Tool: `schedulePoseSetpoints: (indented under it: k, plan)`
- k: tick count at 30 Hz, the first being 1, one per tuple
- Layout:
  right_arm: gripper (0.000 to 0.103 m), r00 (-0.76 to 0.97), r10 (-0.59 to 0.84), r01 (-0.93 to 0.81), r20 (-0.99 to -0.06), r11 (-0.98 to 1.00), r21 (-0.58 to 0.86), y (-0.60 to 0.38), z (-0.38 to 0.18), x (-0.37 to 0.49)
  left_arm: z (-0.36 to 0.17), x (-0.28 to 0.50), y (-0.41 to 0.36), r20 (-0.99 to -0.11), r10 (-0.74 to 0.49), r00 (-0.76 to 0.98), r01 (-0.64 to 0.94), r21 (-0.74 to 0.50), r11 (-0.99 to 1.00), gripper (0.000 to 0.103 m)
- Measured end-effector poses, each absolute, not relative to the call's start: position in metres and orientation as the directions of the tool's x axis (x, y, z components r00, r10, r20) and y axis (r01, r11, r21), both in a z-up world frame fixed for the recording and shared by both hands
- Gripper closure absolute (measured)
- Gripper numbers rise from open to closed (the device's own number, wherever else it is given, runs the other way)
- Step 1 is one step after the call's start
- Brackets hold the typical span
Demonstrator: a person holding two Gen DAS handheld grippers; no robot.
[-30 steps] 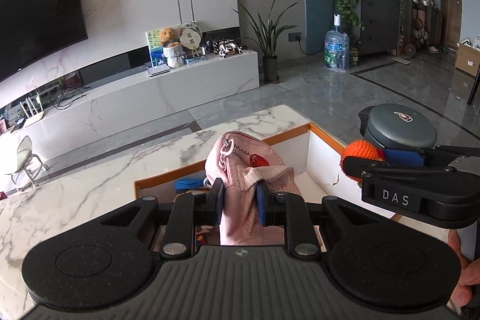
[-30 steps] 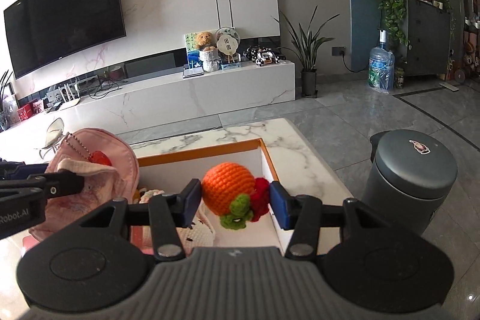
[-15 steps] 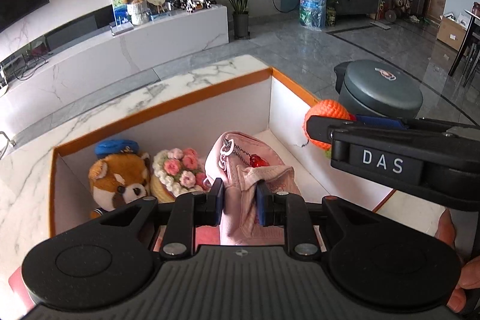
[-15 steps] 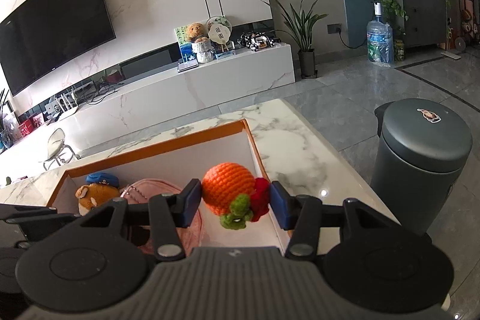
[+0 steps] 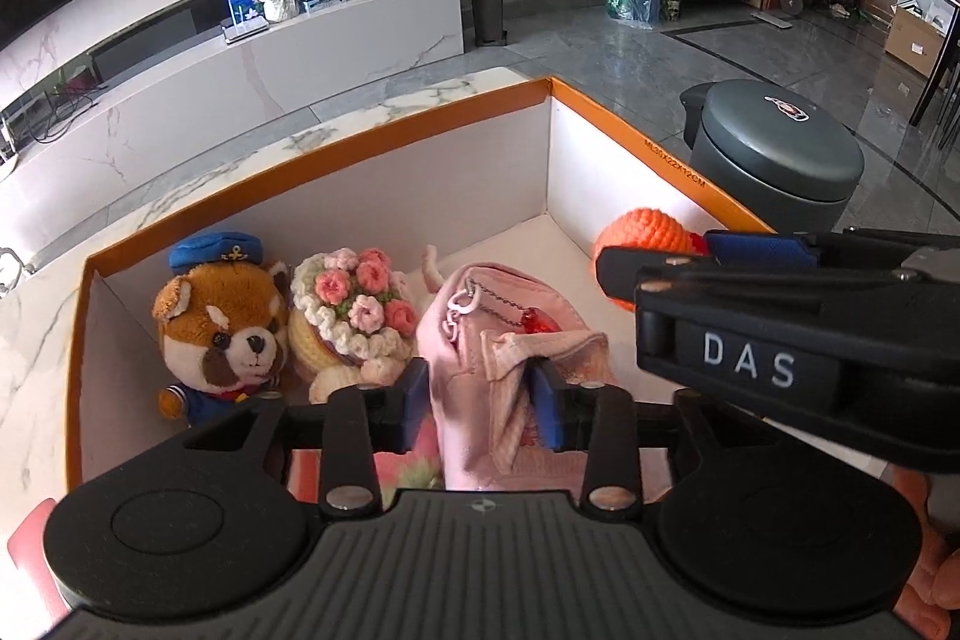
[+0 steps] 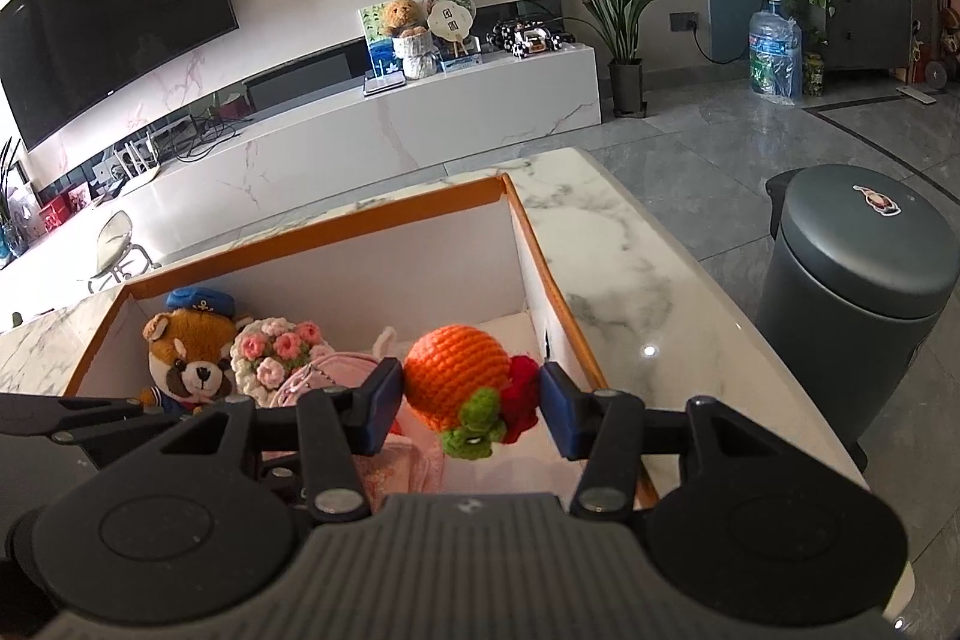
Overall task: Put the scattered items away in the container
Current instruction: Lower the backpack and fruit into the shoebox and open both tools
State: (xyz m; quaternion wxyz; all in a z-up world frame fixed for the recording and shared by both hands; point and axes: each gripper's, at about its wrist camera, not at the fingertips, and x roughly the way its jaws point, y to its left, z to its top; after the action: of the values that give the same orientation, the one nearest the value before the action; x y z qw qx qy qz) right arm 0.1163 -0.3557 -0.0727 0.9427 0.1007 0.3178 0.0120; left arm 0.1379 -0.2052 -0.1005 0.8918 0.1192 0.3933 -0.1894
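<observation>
An orange-rimmed white box (image 5: 420, 118) stands on the marble table and also shows in the right wrist view (image 6: 384, 211). My left gripper (image 5: 480, 394) is shut on a pink pouch (image 5: 510, 322) with a chain and holds it inside the box. My right gripper (image 6: 471, 403) is shut on an orange crochet ball (image 6: 456, 376) with green and red bits, low over the box's right side. The ball also shows in the left wrist view (image 5: 642, 232). A red panda plush (image 5: 222, 328) and a crochet flower bouquet (image 5: 354, 304) lie in the box.
A grey lidded bin (image 6: 864, 280) stands on the floor right of the table. The marble table edge (image 6: 648, 268) runs beside the box. A TV console (image 6: 372, 130) with ornaments is across the room. A red item (image 5: 30, 550) lies at the lower left.
Both grippers have moved forward and down into the box with their loads. The plush and bouquet have come into view. The left jaws sit slightly wider on the pouch.
</observation>
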Motion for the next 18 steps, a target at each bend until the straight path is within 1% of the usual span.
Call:
schedulePoseSetpoints:
  k: [1,5,8,10,13,18]
  plan:
    - [0.05,0.796,0.085,0.039,-0.6,0.981,0.191,-0.354,-0.073,0.116,-0.1,0.137,-0.204,-0.743,-0.24,0.625,0.428,0.07,0.901,0.047]
    - [0.05,0.772,0.073,0.028,-0.631,0.988,0.15,-0.347,-0.073,0.119,-0.096,0.133,-0.201,-0.735,-0.242,0.634,0.432,0.077,0.899,0.046]
    - [0.05,0.751,0.076,0.011,-0.656,0.992,0.127,-0.343,-0.073,0.122,-0.093,0.129,-0.201,-0.728,-0.231,0.645,0.438,0.104,0.893,0.042]
    - [0.049,0.735,0.071,0.003,-0.674,0.994,0.108,-0.341,-0.072,0.125,-0.091,0.127,-0.201,-0.73,-0.232,0.643,0.448,0.113,0.887,0.035]
    - [0.049,0.721,0.054,0.002,-0.69,0.997,0.08,-0.34,-0.072,0.128,-0.087,0.121,-0.202,-0.719,-0.241,0.651,0.465,0.128,0.876,0.035]
    - [0.049,0.71,0.055,0.019,-0.702,0.995,0.097,-0.341,-0.07,0.125,-0.083,0.117,-0.202,-0.716,-0.254,0.651,0.468,0.115,0.876,0.036]
